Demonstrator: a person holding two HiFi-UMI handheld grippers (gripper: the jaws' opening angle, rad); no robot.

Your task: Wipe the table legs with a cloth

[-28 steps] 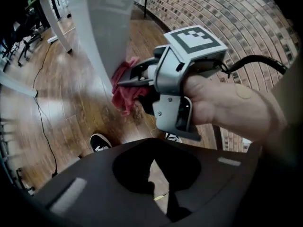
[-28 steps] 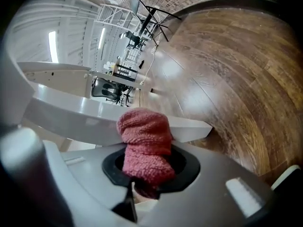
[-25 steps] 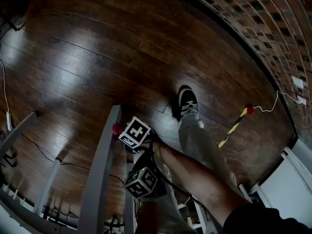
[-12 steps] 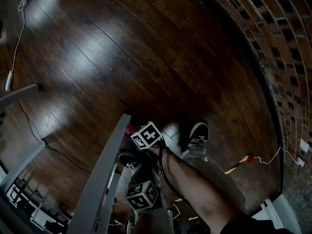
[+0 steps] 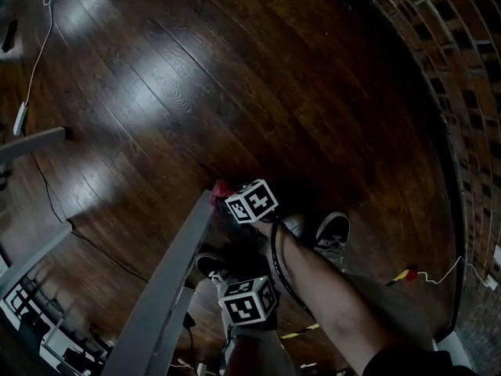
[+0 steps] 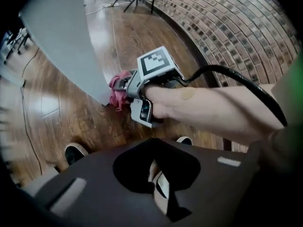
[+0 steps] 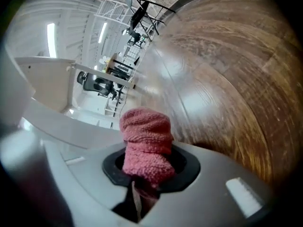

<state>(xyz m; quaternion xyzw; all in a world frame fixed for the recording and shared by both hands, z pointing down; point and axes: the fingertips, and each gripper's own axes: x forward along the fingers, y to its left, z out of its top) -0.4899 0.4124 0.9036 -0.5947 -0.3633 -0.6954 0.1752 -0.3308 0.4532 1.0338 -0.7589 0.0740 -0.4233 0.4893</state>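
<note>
As the right gripper view shows, the jaws of the right gripper [image 7: 141,186] are clamped on the pink cloth [image 7: 146,141]. The cloth stands out from between them as a thick roll. Its long axis runs along the jaws, and its free end points to the top of the frame. At the middle of the head view the cloth touches the end of the grey table leg [image 5: 168,280], close to the wooden floor [image 5: 196,92]. The left gripper [image 6: 158,176], in its own view, has its jaws together with nothing between them.
</note>
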